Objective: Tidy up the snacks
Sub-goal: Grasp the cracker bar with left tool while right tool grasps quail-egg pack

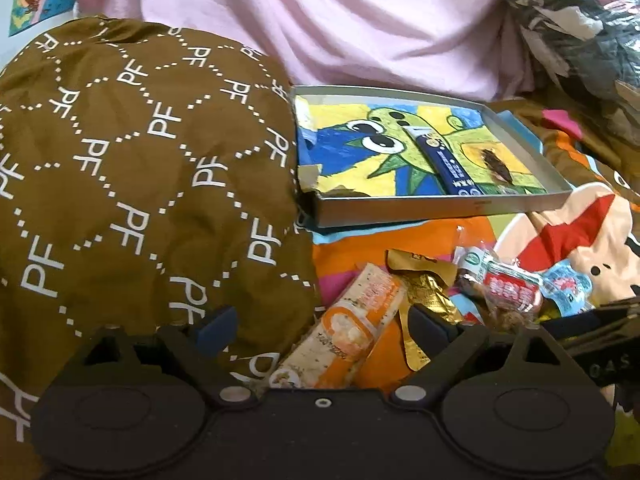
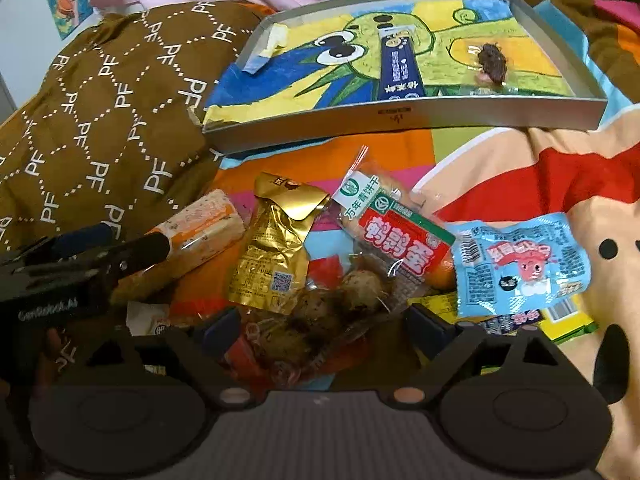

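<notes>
Grey cardboard tray (image 2: 400,114) lies past the heap of snacks (image 2: 340,240) and already holds a blue packet (image 2: 396,68) — likely the sorting spot. Left gripper (image 1: 320,320) gapes around an orange bar (image 1: 348,332); right gripper (image 2: 320,320) gapes empty over the near edge of the heap — both poised to pick.

Bright, even light w/ soft shadows; fisheye bends edges, dark corners, slight blur overall.

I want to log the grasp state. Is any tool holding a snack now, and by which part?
Nothing is held. The left tool stands open around the orange snack bar, and the right tool stands open over the quail egg packet; neither grips.
</notes>
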Demonstrator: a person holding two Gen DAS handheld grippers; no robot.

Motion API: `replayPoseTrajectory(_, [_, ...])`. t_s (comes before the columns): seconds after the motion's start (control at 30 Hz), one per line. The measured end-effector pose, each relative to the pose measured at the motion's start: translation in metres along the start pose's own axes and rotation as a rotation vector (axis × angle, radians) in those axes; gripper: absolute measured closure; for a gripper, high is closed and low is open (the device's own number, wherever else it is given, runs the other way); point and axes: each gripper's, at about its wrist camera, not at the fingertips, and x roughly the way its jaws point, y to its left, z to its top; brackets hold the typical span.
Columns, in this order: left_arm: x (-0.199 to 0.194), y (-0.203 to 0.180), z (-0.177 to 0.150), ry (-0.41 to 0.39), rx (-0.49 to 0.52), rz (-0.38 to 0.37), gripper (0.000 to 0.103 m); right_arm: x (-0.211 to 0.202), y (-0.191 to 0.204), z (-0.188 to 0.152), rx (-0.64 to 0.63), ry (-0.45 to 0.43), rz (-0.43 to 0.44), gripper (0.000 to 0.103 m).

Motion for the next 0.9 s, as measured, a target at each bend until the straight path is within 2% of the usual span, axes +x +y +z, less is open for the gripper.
replayPoseTrajectory(0.17, [0.004,-0.002,-0.001,0.024,0.030,-0.009,0.019,0.008,0.004,0.008,-0.009,0.010,0.009,0.018])
replayPoseTrajectory(0.3, [0.005,-0.003,-0.003,0.034,0.048,-0.001,0.021,0.015,0.010,0.014,-0.041,0.018,0.012,0.027])
replayPoseTrajectory(0.47, [0.010,-0.004,-0.004,0.073,0.059,-0.011,0.038,0.015,0.016,0.011,-0.085,0.010,0.004,0.029])
replayPoseTrajectory(0.53, [0.011,-0.004,-0.004,0.080,0.065,-0.003,0.041,0.014,0.016,0.009,-0.091,0.010,0.008,0.030])
replayPoseTrajectory(0.73, [0.015,-0.012,-0.005,0.118,0.119,0.031,0.042,0.011,0.013,0.004,-0.075,0.023,0.033,0.031])
replayPoseTrajectory(0.83, [0.016,-0.020,-0.007,0.129,0.161,0.066,0.049,0.007,0.012,-0.003,-0.095,0.020,0.039,0.032])
replayPoseTrajectory(0.9, [0.015,-0.021,-0.007,0.142,0.167,0.073,0.051,0.003,0.011,-0.006,-0.118,0.013,0.038,0.037])
